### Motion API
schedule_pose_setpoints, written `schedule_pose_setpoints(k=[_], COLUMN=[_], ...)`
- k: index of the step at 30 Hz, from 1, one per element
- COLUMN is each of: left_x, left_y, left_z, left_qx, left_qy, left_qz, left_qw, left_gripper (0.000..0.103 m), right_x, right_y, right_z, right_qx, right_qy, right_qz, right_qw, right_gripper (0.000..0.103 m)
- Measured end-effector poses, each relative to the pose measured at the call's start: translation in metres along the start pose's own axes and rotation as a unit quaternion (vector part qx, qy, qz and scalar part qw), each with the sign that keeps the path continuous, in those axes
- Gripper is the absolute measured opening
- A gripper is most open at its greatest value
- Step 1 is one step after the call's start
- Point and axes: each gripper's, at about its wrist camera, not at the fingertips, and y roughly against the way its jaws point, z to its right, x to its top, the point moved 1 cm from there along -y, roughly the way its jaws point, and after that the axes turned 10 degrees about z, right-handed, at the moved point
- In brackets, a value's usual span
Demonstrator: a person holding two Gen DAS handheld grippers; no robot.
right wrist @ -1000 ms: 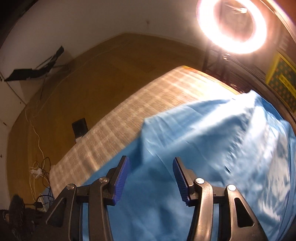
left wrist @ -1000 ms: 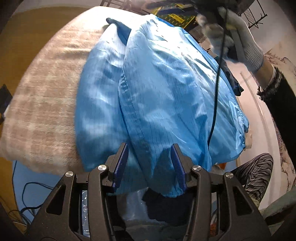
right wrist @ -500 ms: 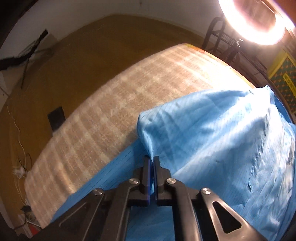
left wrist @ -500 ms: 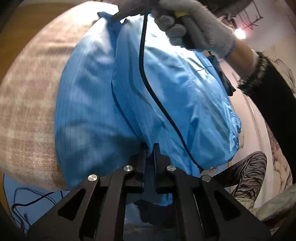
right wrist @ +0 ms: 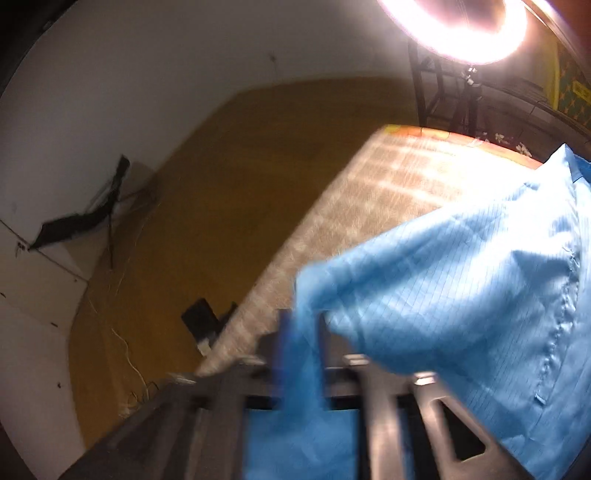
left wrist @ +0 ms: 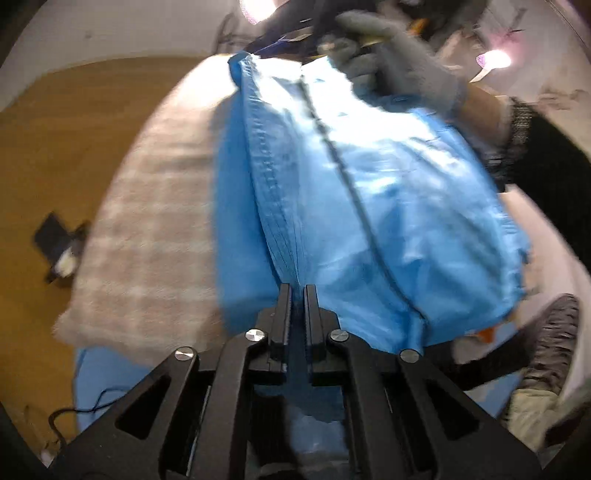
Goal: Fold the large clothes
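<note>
A large light-blue garment (left wrist: 369, 206) with a fine grid weave lies bunched on a beige plaid blanket (left wrist: 147, 240). My left gripper (left wrist: 297, 286) is shut on the garment's near seam edge, which stretches taut away from it. At the far end, a gloved hand (left wrist: 399, 74) holds the right gripper over the garment's top corner. In the right wrist view, the right gripper (right wrist: 301, 317) is blurred. Its jaws are opening, with a fold of the blue garment (right wrist: 461, 277) still between them, raised above the blanket (right wrist: 388, 192).
Wooden floor surrounds the bed, with a small black object (left wrist: 55, 243) (right wrist: 201, 317) and cables on it. A bright ring light (right wrist: 454, 26) on a stand is behind the bed. A leg in striped trousers (left wrist: 550, 332) is at the lower right.
The left jaws closed on the near seam and pulled it taut. The right jaws closed on a fold, then began to part while the gripper swung sideways.
</note>
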Motion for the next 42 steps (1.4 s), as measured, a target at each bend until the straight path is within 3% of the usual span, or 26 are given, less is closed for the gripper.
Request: schedule_pose_setpoints(k=[1, 5, 14, 15, 17, 22, 25, 27, 32, 35, 39, 42], left_x=[-0.003, -0.007, 0.011, 0.011, 0.008, 0.007, 0.007, 0.005, 0.002, -0.001, -0.003, -0.005], left_y=[-0.003, 0.001, 0.033, 0.034, 0.036, 0.032, 0.022, 0.009, -0.015, -0.025, -0.031, -0.034], left_z=[-0.005, -0.013, -0.011, -0.013, -0.018, -0.026, -0.021, -0.021, -0.016, -0.011, -0.011, -0.011], left_qx=[0.010, 0.026, 0.005, 0.003, 0.001, 0.009, 0.024, 0.015, 0.023, 0.048, 0.055, 0.060], left_qy=[0.007, 0.013, 0.029, 0.035, 0.048, 0.104, 0.095, 0.116, 0.132, 0.105, 0.099, 0.088], left_qz=[-0.012, -0.022, 0.001, -0.002, -0.009, -0.013, -0.021, -0.032, -0.043, -0.054, -0.058, -0.058], left_qw=[0.9999, 0.9993, 0.9996, 0.9994, 0.9988, 0.9945, 0.9950, 0.9926, 0.9900, 0.9919, 0.9919, 0.9927], left_gripper=[0.002, 0.003, 0.006, 0.008, 0.033, 0.037, 0.037, 0.037, 0.037, 0.037, 0.037, 0.037], right_x=[-0.002, -0.008, -0.055, -0.067, -0.092, -0.174, -0.214, -0.233, -0.262, -0.274, -0.283, -0.282], right_y=[0.001, 0.027, 0.167, 0.183, 0.209, 0.248, 0.243, 0.230, 0.188, 0.163, 0.142, 0.138], right_z=[-0.001, 0.007, 0.043, 0.044, 0.041, 0.022, 0.013, 0.006, -0.002, 0.003, 0.008, 0.002], right_qx=[-0.012, -0.014, 0.011, 0.017, 0.029, 0.036, 0.046, 0.042, 0.029, 0.010, 0.019, 0.019], right_qy=[0.010, 0.021, -0.003, -0.005, -0.005, 0.020, 0.010, 0.005, -0.016, -0.026, -0.053, -0.035], right_qz=[0.004, 0.015, 0.052, 0.055, 0.051, 0.022, 0.002, -0.011, -0.040, -0.062, -0.074, -0.076], right_qw=[1.000, 1.000, 0.999, 0.998, 0.998, 0.999, 0.999, 0.999, 0.999, 0.998, 0.996, 0.996], right_gripper=[0.047, 0.047, 0.047, 0.047, 0.047, 0.055, 0.059, 0.059, 0.052, 0.042, 0.030, 0.003])
